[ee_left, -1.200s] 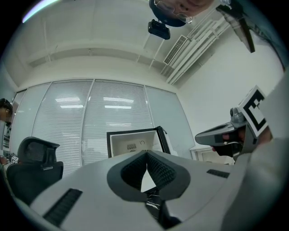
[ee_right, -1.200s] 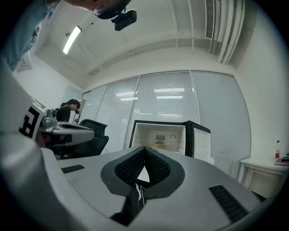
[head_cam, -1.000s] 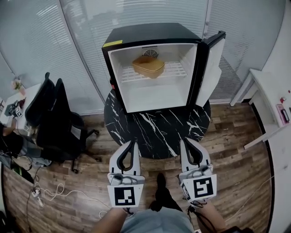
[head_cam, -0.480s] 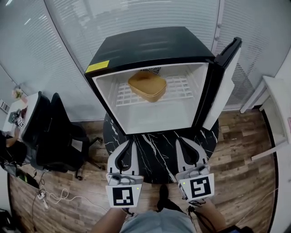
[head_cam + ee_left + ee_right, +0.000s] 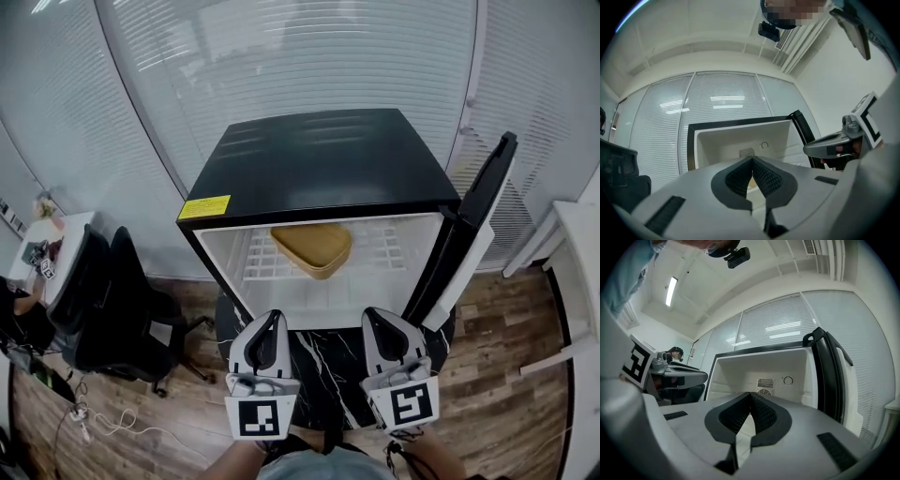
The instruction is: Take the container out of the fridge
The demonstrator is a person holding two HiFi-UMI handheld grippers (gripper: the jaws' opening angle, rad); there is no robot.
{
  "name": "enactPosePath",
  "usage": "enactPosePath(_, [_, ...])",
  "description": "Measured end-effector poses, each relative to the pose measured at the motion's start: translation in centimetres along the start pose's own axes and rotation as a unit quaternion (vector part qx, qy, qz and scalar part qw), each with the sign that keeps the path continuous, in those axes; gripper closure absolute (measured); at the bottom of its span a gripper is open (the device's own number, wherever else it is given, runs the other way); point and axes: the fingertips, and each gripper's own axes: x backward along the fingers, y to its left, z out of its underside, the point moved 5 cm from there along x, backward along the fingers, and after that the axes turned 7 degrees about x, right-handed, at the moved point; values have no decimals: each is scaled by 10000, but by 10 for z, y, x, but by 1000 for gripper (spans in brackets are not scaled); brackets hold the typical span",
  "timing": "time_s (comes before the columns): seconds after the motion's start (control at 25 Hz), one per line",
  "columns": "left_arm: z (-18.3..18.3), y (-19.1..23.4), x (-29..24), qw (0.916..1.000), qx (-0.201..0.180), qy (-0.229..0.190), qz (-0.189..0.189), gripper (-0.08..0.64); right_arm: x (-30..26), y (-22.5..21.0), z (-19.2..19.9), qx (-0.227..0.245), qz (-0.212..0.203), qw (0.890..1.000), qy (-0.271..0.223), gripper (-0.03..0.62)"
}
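A tan lidded container [image 5: 312,247] rests on the white wire shelf inside the small black fridge [image 5: 319,169], whose door [image 5: 469,239] stands open at the right. My left gripper [image 5: 270,319] and right gripper [image 5: 372,316] hang side by side just in front of the fridge's open front, below the shelf; both are shut with nothing between their tips. In the left gripper view the jaws [image 5: 752,160] meet before the white fridge interior [image 5: 740,140]. In the right gripper view the jaws [image 5: 750,395] also meet, and the fridge's back vent [image 5: 765,383] shows beyond them.
The fridge stands on a round black marble table [image 5: 323,361]. A black office chair [image 5: 112,300] is at the left, cables lie on the wooden floor [image 5: 103,422], and a white desk [image 5: 572,281] is at the right. Blinds cover the glass wall behind.
Both grippers have come forward toward the fridge, which now looms larger and closer. The container sits where it was on the shelf. Both jaws stay shut.
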Motion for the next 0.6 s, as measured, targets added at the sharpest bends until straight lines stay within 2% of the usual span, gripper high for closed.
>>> enactPosePath(0.32, [12, 16, -21, 10000, -23, 68, -61, 544, -26, -2, 11, 50, -11, 10000, 35, 577])
enactPosePath(0.6, [21, 30, -34, 9999, 60, 99, 87, 544, -44, 8, 13, 137, -137, 9997, 113, 577])
